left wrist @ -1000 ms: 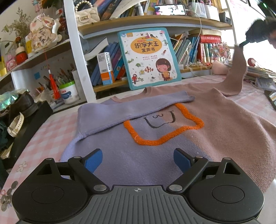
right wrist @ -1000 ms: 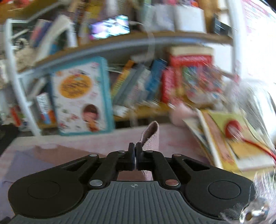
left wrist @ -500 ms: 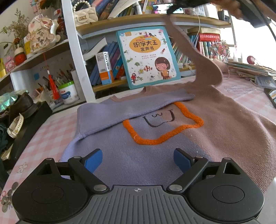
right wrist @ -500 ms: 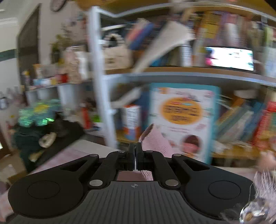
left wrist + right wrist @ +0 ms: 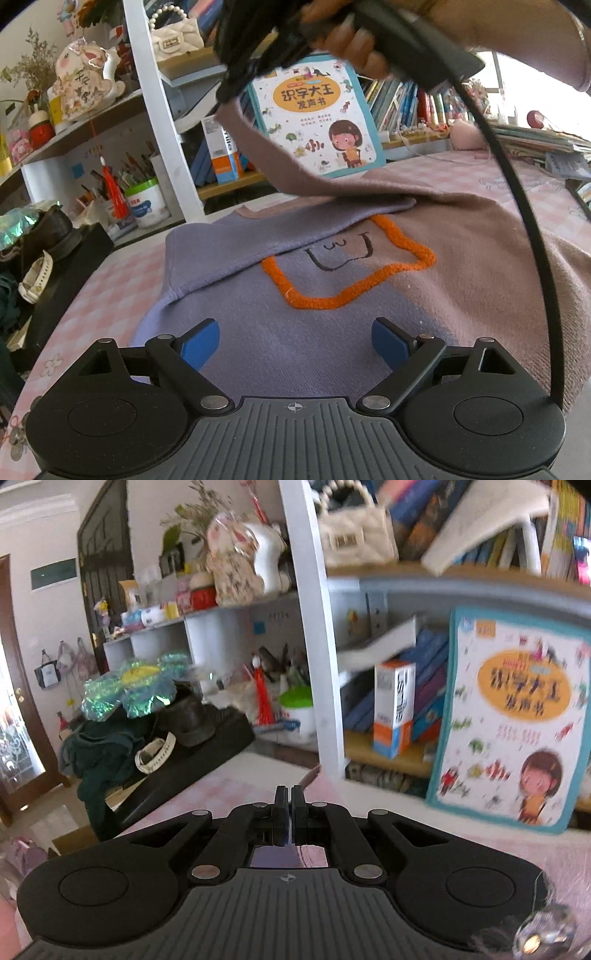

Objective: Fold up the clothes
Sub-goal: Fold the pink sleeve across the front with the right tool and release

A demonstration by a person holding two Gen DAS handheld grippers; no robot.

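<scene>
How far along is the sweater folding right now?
Done: the purple sleeve already lies folded across the sweater's chest. In hand: the right gripper is shut on the mauve sleeve, lifted over the collar. Left: lay it down, then fold the body; the left gripper hovers open.

Left tongs gaping over purple-mauve sweater, right tongs pinching its lifted sleeve

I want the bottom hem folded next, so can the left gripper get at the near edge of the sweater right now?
Probably yes. The left gripper is open and empty, low over the sweater, with nothing between them. The right gripper holds the sleeve up at the far side, well clear.
</scene>
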